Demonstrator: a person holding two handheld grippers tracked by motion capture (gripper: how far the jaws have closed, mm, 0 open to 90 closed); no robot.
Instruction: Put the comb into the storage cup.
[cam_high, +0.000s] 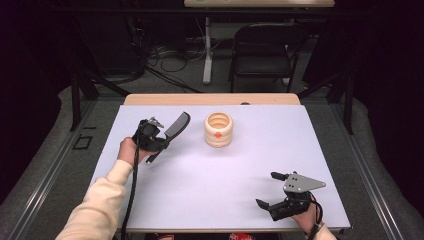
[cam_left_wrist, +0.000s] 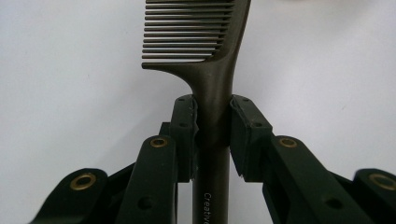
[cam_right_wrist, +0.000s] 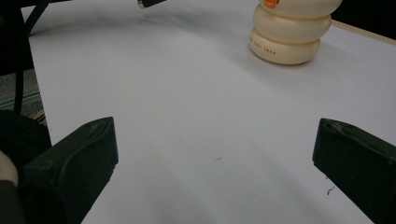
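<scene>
The white counter (cam_high: 210, 170) is being lit evenly from above; surroundings are being left dark, close views slightly softened.

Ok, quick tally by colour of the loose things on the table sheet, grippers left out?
Dark brown/black: 1, the comb, clamped by its handle in the left gripper.
Cream: 1, the ribbed holder, standing upright with an orange dot on its side.
Total: 2.
</scene>
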